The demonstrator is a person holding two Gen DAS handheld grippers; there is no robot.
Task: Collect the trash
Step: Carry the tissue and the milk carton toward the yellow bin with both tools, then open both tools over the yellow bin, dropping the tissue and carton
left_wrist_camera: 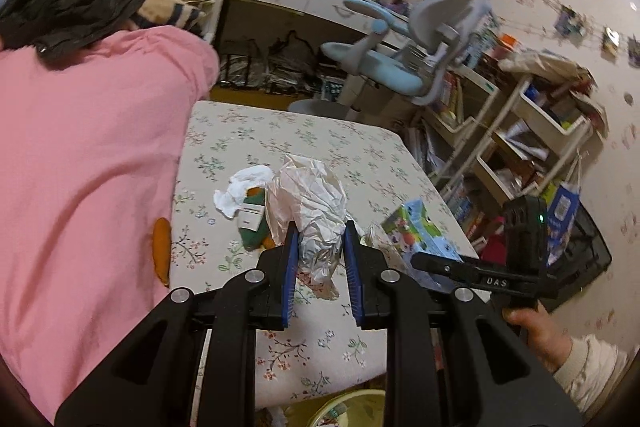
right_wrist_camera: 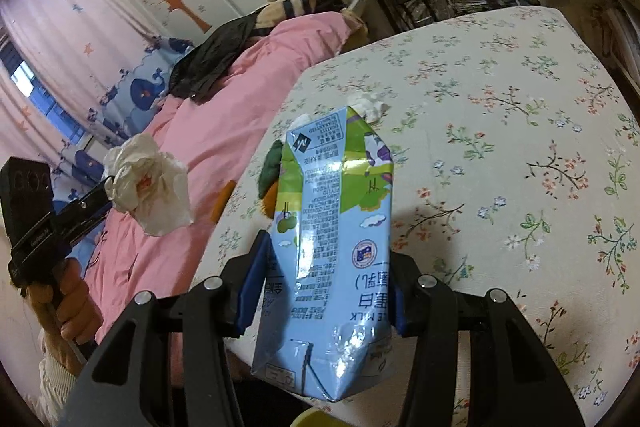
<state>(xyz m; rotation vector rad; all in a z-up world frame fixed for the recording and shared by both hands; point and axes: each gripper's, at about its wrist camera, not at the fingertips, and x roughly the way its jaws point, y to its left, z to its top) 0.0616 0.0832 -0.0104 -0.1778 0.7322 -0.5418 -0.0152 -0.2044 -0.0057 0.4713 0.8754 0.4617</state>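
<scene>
Above floral table (left_wrist_camera: 224, 147), left tongs (left_wrist_camera: 320, 251) pinch crumpled wrapper (left_wrist_camera: 308, 195); right tongs (right_wrist_camera: 324, 267) clamp milk carton (right_wrist_camera: 332, 227).

Floral table (left_wrist_camera: 320, 139) bears white tissue (left_wrist_camera: 240, 187) and green-orange wrapper (left_wrist_camera: 252, 239).

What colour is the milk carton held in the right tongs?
The milk carton is mostly light blue with green patches; the right wrist view shows it best.

"das" on the right tool (left_wrist_camera: 434, 263); "milk" on the carton (right_wrist_camera: 332, 227)
</scene>
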